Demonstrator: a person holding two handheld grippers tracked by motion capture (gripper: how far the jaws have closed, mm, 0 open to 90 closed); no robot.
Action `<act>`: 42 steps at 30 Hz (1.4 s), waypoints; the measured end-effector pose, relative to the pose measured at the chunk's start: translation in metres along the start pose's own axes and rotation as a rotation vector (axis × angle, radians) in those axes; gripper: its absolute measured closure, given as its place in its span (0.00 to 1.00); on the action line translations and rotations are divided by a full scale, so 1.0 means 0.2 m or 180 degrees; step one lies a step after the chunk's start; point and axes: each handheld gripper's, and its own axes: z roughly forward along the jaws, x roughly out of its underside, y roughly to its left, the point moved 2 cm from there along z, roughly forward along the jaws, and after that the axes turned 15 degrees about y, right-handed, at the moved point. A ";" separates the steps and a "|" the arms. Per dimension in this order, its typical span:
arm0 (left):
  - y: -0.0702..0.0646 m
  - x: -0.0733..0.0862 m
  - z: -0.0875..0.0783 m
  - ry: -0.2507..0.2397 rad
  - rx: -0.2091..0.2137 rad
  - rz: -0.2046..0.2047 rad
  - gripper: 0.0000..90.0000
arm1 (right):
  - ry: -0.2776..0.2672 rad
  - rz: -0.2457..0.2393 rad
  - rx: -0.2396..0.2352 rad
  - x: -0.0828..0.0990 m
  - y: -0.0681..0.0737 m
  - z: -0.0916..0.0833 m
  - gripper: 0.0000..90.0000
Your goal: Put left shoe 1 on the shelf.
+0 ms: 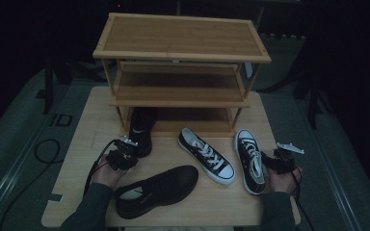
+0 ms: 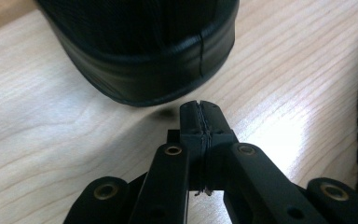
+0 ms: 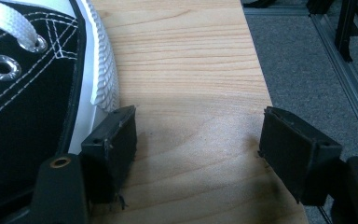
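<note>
your left hand-held gripper point(image 2: 199, 108) has its jaws pressed together with nothing between them; the left gripper view shows this close up, while the high view gives just a dark cluster point(image 1: 120, 155) at your left hand. in the left gripper view the rounded end of the black shoe point(image 2: 140, 51) sits at 12 o'clock from the tips, just beyond them and apart from them, on the pale worktop point(image 2: 37, 140). in the high view that shoe point(image 1: 142, 130) stands at 1 o'clock from the gripper, partly under the bottom shelf of the bamboo rack point(image 1: 180, 53), and a second black shoe point(image 1: 156, 190) lies at 5 o'clock from it.

your right hand-held gripper point(image 3: 198, 140) holds its jaws wide apart over bare wood. the right gripper view shows the white ribbed sole of the laced sneaker point(image 3: 32, 70) just beside the left pad, too close to tell if they touch; the high view places that sneaker point(image 1: 250, 161) at 9 o'clock from the gripper point(image 1: 282, 156), with its twin point(image 1: 206, 155) further toward 9 o'clock.
</note>
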 end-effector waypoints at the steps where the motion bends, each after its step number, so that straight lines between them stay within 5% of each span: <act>1: 0.00 0.00 0.00 0.0005 0.0005 -0.0008 0.99 | 0.0000 -0.0001 0.0001 0.00 0.00 0.00 0.30; 14: 0.02 -0.06 0.00 -0.0037 -0.0014 -0.0069 1.00 | 0.0000 -0.0001 0.0001 0.00 0.00 0.00 0.30; 24: 0.08 -0.17 0.02 -0.0066 -0.0027 -0.0238 1.00 | 0.0001 0.0000 -0.0001 0.00 0.00 0.00 0.30; 42: 0.15 -0.32 0.06 -0.0072 -0.0079 -0.0356 1.00 | 0.0002 0.0001 -0.0001 0.00 0.00 0.00 0.30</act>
